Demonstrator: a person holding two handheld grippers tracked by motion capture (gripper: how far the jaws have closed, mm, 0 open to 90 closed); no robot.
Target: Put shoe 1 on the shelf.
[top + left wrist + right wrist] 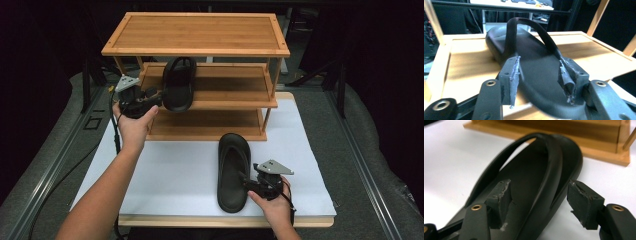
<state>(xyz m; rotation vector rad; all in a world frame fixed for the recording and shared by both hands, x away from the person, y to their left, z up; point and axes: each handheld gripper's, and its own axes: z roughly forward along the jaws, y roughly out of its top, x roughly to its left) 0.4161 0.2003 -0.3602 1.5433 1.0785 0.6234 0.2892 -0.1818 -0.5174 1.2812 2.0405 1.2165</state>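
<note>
Left claw (156,97) sits at the left front edge of the rack's (195,49) middle shelf (227,85), held by the left hand (132,125). A black flip-flop (178,82) lies on that shelf right in front of the claw, heel end toward it and overhanging the shelf edge a little. In the left gripper view the sandal's heel (541,82) runs between the two pads (514,75); the jaws stand spread, a gap shows at the left pad, and the right pad sits close against the strap (549,41). No pinch visible, so the claw is open around the heel.

Right claw (246,180) is low over the white tabletop (175,175), held by the right hand (272,205). The second flip-flop (233,170) lies flat on the tabletop just left of the claw, toe pointing at the rack's bottom shelf (205,125). In the right gripper view the jaws are wide apart: the left pad (500,200) is over the footbed, the right pad (584,202) is outside the sole edge over the tabletop, and the sandal's right strap and rim (556,177) pass between them. Neither pad presses on it, so this claw is also spread with the rim inside.

The two sandals are well apart: one ahead of the left claw on the shelf, one beside the right claw on the tabletop.
</note>
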